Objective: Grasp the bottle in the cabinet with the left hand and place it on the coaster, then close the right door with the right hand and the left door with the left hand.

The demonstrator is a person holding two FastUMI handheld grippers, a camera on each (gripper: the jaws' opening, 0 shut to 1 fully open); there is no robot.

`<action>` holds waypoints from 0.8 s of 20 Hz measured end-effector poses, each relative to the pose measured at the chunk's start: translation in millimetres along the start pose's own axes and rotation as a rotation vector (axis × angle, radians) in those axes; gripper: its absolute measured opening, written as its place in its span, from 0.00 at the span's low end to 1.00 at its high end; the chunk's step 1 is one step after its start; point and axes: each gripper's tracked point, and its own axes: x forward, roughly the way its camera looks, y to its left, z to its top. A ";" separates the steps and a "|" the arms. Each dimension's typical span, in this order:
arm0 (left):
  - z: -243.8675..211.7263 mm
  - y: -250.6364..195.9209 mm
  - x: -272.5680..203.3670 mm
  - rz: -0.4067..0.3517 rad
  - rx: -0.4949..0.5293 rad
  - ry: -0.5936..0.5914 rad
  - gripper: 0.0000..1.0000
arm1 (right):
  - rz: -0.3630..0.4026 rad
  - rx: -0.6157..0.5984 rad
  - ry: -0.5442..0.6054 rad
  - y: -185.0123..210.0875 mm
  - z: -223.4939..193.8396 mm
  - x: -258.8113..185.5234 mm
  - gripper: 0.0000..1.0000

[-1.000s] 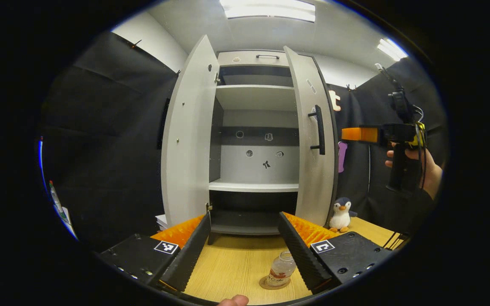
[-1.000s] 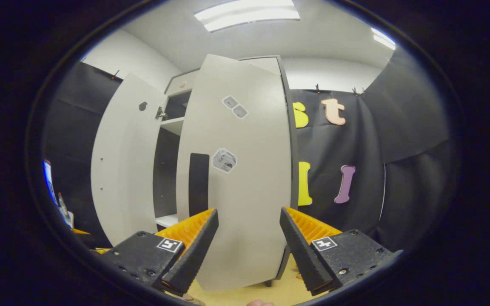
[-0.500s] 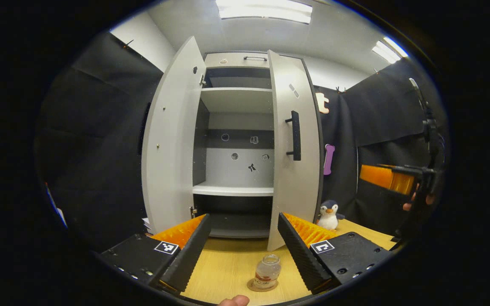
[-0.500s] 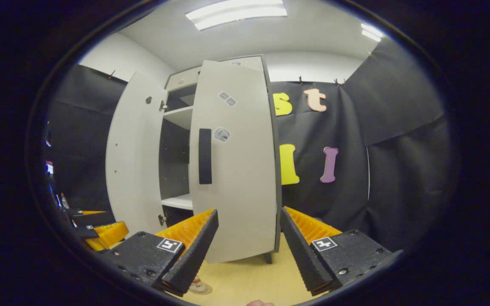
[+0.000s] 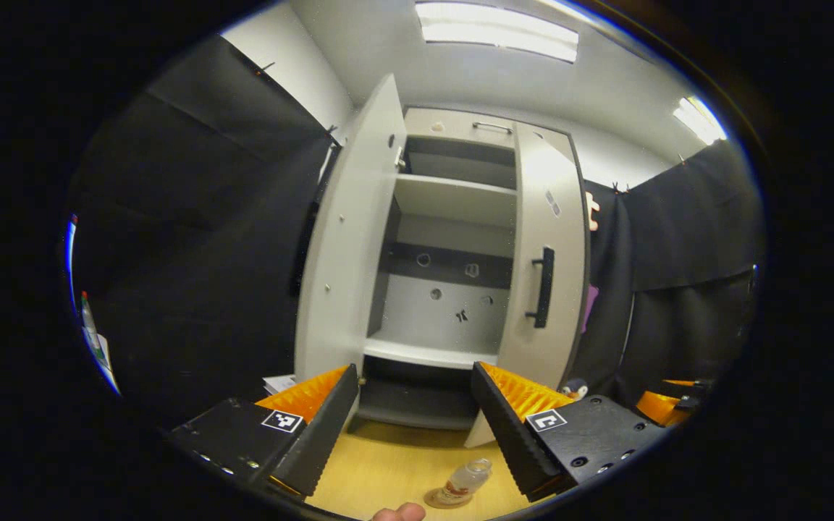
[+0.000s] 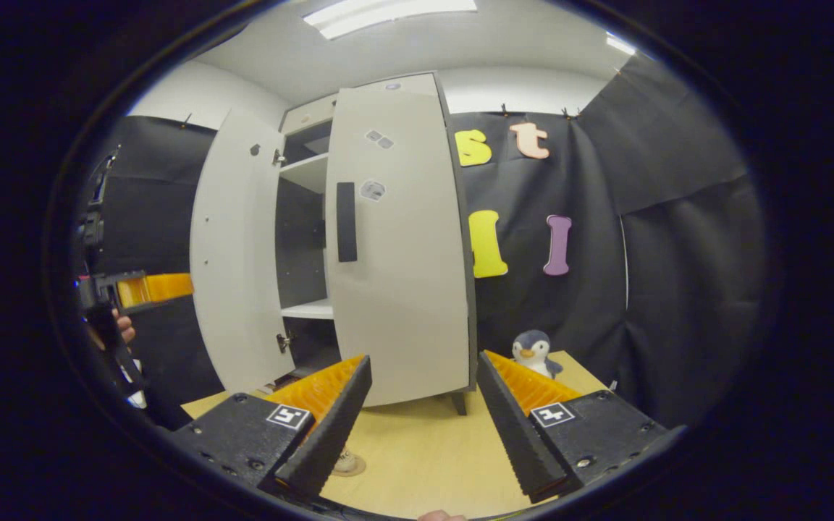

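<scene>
Grey laminated board makes up the tall cabinet point(image 5: 453, 217), and its two doors are what remains to handle: the right door point(image 6: 395, 246) hangs nearly shut in both views, while the left door point(image 5: 348, 246) stands wide open at about ten o'clock in the left gripper view. A flat, stiff panel on hinges should swing lightly and will not flex, so I judge a push on its outer face or free edge would serve better than a pinch; the black bar handle point(image 5: 543, 286) on the right door is the other sound place to take hold. One small clear plastic bottle point(image 5: 466, 479) stands on one round coaster point(image 5: 442, 498) on the pale wooden tabletop point(image 6: 424, 456), at six o'clock in the left gripper view; it looks light and easy to tip, so that step appears done. The left gripper point(image 5: 415, 427) hovers with its ridged orange-and-black fingers spread and nothing between them, and the right gripper point(image 6: 423, 420) is likewise spread and empty, well clear of the door. Count: one cabinet, two doors, one bottle, one coaster, two grippers, one penguin soft toy point(image 6: 533, 352) at the cabinet's right foot.
</scene>
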 end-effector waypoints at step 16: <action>43.0 166.0 110.2 0.363 0.057 -0.026 0.99 | -0.035 -0.004 0.002 -12.0 8.4 1.3 0.98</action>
